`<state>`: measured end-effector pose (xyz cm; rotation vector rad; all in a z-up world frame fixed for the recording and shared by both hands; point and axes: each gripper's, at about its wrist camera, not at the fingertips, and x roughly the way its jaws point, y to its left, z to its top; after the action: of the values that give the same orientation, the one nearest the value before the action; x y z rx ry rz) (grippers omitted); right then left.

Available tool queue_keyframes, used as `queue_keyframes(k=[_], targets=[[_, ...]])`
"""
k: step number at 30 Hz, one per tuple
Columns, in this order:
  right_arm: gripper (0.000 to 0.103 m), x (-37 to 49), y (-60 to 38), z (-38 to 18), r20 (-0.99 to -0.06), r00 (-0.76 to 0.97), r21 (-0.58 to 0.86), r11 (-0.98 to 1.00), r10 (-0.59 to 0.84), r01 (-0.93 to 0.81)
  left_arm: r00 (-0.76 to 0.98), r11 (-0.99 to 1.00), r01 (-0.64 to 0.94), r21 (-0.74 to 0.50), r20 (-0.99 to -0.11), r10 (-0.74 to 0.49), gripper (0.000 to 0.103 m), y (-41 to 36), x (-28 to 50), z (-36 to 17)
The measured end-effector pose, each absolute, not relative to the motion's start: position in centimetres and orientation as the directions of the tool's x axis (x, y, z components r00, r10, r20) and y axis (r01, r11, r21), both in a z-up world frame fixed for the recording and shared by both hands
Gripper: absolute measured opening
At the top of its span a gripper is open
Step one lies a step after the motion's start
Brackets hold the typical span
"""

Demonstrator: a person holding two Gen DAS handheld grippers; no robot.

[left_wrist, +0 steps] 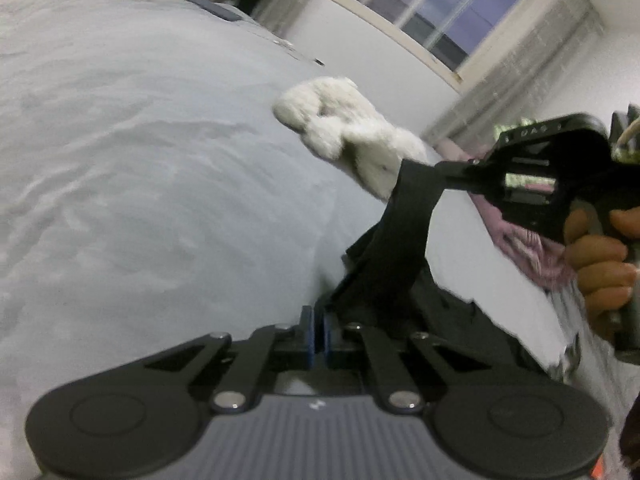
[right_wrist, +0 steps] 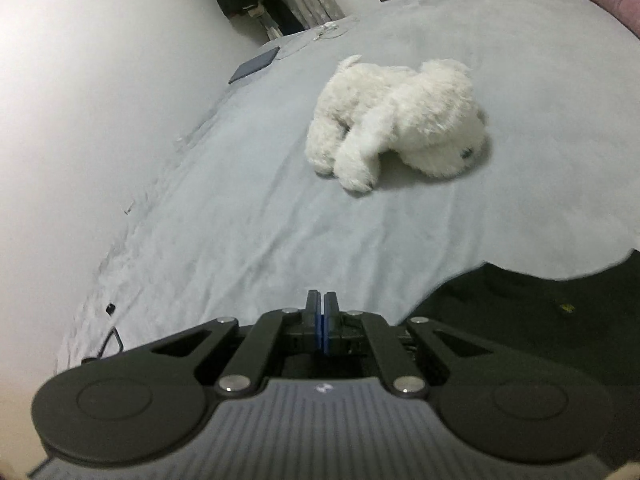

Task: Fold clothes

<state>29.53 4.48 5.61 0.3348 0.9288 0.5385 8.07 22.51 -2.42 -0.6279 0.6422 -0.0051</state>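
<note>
From the left wrist camera, the left gripper [left_wrist: 319, 330] sits low over a pale grey bed cover [left_wrist: 140, 168], its blue-padded jaws drawn together with only a thin slit between them, and a black garment [left_wrist: 400, 248] begins right at their tips, though whether the cloth is actually caught between the pads cannot be told from here. That garment runs up and away in a taut strip to the right gripper [left_wrist: 434, 174], whose jaws are pinched onto its top edge, so the cloth hangs stretched between the two tools above the bed. A hand [left_wrist: 600, 256] is wrapped around the right gripper's handle at the right of frame. Behind the strip lies a white plush dog [left_wrist: 344, 128] on the cover, with pink bedding [left_wrist: 524, 240] bunched past the far edge and a window [left_wrist: 432, 4] above. Switching to the right wrist camera, the right gripper [right_wrist: 321, 324] shows its blue pads pressed flat together, and nothing can be made out between them in this view. The black garment [right_wrist: 540, 320] fills the lower right, spread dark over the bed cover [right_wrist: 240, 220], just beside the linkage. The plush dog [right_wrist: 400, 120] lies on its side further up the bed, well apart from the cloth, and a dark flat tablet-like object [right_wrist: 254, 65] rests near the wall.
</note>
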Motion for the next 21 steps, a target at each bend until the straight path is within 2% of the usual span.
queue_keyframes(k=[6, 18, 21], targets=[[0.001, 30.8, 8.7, 4.2, -0.676, 0.458, 0.468, 0.817, 0.577, -0.337, 0.807, 0.773, -0.253, -0.581, -0.567, -0.163, 0.003, 24.3, 7.4, -2.0], [0.001, 32.1, 15.4, -1.5, -0.749, 0.357, 0.409, 0.814, 0.558, -0.413, 0.722, 0.779, -0.357, -0.515, -0.681, -0.120, 0.004, 25.2, 7.7, -2.6], [0.003, 32.4, 16.0, -2.5, -0.758, 0.330, 0.403, 0.802, 0.563, -0.442, 0.719, 0.775, -0.386, -0.500, -0.690, -0.087, 0.008, 25.6, 7.8, -2.4]])
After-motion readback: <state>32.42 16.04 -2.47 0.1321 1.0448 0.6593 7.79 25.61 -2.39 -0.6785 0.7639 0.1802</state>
